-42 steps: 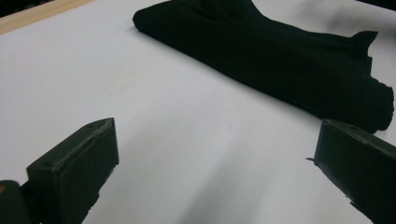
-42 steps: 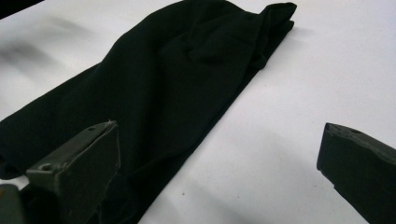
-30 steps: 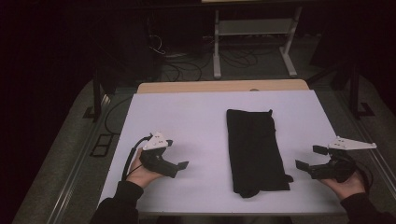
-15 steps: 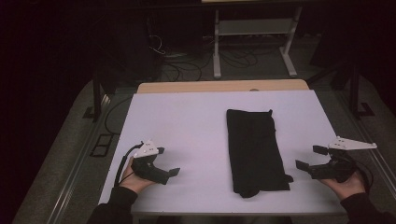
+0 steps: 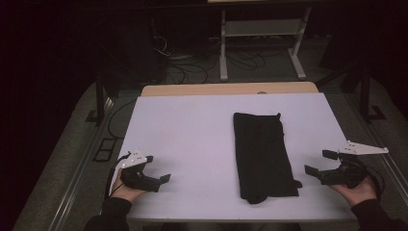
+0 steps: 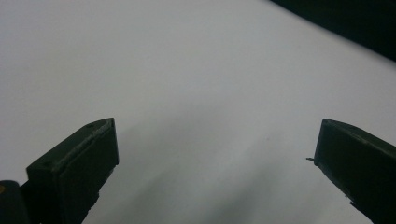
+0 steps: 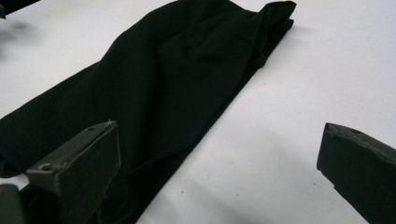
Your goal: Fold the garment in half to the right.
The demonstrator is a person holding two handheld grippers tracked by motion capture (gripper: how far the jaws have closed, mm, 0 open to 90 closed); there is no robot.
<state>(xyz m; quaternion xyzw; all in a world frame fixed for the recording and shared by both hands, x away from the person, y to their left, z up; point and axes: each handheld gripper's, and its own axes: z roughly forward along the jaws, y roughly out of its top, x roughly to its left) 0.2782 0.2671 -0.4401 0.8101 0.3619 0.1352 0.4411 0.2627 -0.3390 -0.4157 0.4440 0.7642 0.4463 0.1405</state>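
Observation:
A folded black cloth (image 5: 262, 154) lies lengthwise on the white table (image 5: 192, 130), right of centre. In the right gripper view the cloth (image 7: 154, 93) stretches away to the left of the jaws. My right gripper (image 5: 317, 162) rests near the table's front right edge, just right of the cloth, open with nothing between its jaws; its midpoint (image 7: 219, 168) hangs over bare table. My left gripper (image 5: 158, 168) sits at the front left corner, far from the cloth, open and empty, with only white table (image 6: 201, 93) ahead of its jaws.
A strip of wooden tabletop (image 5: 226, 89) shows beyond the white sheet. Behind it a metal stand (image 5: 260, 38) and loose cables (image 5: 173, 53) lie on the dark floor. Table edges run close to both hands.
My left gripper has drawn back toward the front left corner of the table. The right gripper and the cloth have stayed where they were.

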